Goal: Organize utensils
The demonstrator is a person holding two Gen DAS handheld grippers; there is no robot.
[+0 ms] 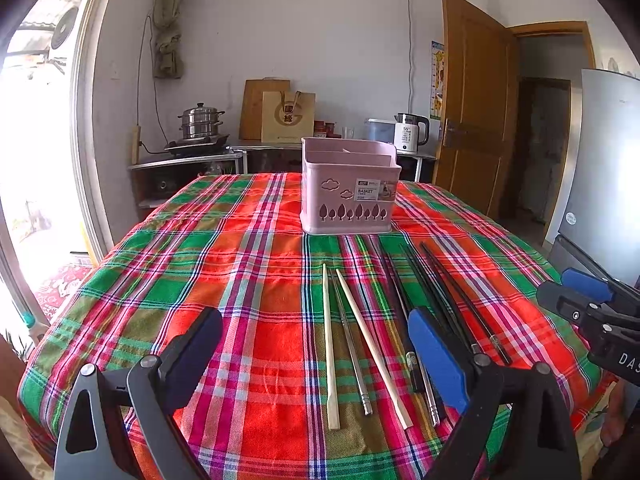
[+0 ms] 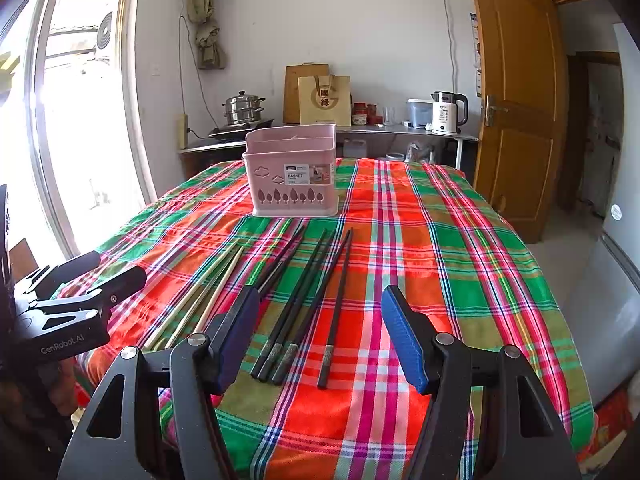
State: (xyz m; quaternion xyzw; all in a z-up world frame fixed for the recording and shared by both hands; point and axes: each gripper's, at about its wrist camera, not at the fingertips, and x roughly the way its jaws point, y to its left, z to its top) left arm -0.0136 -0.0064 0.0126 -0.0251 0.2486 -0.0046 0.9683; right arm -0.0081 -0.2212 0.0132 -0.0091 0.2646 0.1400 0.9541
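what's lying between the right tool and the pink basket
Black chopsticks lie on the plaid tablecloth between the right tool and the pink basket; beyond their tips, only bare cloth. The right wrist view shows this.

Left gripper [image 1: 316,354] low, fingers spread wide, nothing between blue pads [image 1: 436,354]. Right gripper [image 2: 316,334] same: fingers wide apart, holding nothing. Both point forward, side by side, not touching.
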